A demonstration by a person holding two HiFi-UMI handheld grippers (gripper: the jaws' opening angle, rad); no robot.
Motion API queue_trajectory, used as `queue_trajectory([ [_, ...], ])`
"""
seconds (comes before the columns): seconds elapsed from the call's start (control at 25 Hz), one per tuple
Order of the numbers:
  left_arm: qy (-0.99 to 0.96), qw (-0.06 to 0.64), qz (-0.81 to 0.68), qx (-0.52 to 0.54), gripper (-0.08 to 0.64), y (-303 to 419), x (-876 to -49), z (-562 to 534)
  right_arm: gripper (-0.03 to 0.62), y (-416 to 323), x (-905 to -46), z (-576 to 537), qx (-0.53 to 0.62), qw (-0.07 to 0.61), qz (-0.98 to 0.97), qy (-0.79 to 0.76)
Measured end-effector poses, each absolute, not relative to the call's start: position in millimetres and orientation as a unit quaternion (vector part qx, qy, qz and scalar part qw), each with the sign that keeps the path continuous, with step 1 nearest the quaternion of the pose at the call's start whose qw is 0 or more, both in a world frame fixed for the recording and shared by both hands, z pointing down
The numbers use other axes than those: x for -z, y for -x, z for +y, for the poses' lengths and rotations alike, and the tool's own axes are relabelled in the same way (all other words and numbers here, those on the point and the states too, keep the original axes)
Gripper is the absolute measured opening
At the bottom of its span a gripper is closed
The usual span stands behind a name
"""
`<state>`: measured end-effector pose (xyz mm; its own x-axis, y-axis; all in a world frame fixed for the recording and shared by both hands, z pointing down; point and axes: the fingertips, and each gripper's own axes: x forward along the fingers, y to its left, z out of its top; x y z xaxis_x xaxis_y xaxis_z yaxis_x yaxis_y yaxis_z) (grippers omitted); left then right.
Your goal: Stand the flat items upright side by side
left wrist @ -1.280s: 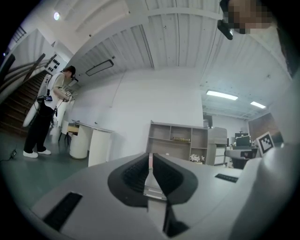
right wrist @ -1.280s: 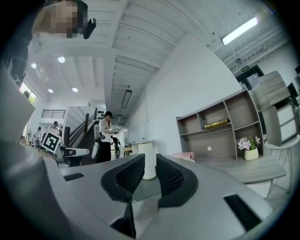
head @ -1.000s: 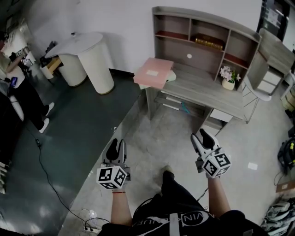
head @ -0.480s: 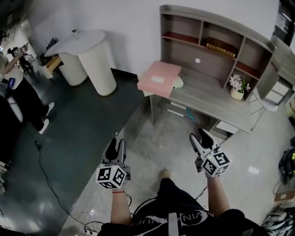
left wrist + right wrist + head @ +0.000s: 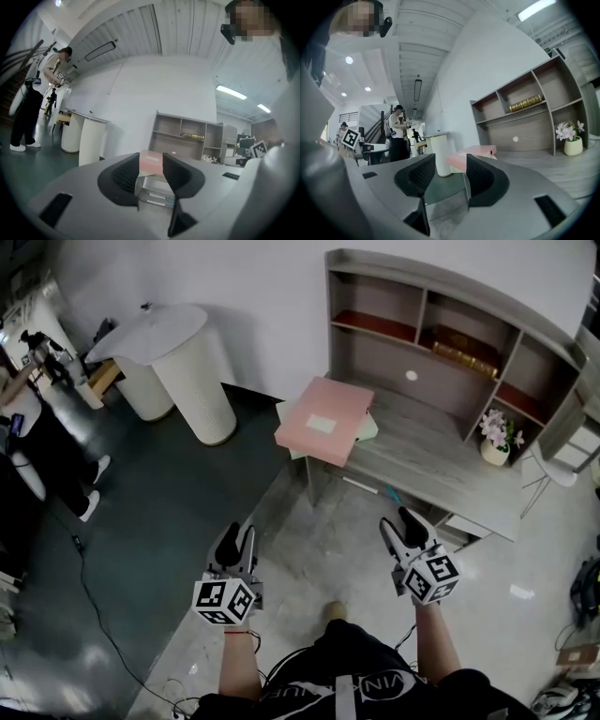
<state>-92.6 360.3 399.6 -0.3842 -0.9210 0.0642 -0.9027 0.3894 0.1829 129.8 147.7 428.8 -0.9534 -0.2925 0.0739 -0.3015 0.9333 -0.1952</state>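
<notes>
A: Pink book (image 5: 323, 423) lies flat on the left end of the desk (image 5: 441, 465), one corner hanging past the edge. A pale green item (image 5: 368, 428) lies flat under it, mostly covered. Nothing stands upright yet.

B: What is different from a second ago?

A: In the head view the desk sits lower in the frame and looks nearer. The pink book has slid down toward the grippers. The wearer is walking in, one foot forward on the floor.

B: Grippers?

A: Left gripper (image 5: 239, 535) has just been opening its jaws a little. They now stand moderately apart with nothing between them, and the book only shows through the gap, well beyond. Right gripper (image 5: 396, 523) has a similar moderate gap and is empty too. Both point level at the desk.

B: So, for the task?

A: My judgement: this is the approach stage, with no contact yet. The widening on the left looks like preparation for a grasp. The overhanging corner of the pink book seems the easy place to pinch. The hutch shelves (image 5: 422, 334) behind leave bare desk to stand the items on. A flower pot (image 5: 495, 442) sits toward the right end, well clear.
</notes>
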Motion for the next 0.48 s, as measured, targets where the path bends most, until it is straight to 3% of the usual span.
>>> queue_trajectory([
  [0.48,-0.524,0.074,-0.845,0.076,0.143,141.7,-398.5,284.7,0.216,-85.6,-435.7,81.0,-0.072,0.036,-0.988,-0.134],
])
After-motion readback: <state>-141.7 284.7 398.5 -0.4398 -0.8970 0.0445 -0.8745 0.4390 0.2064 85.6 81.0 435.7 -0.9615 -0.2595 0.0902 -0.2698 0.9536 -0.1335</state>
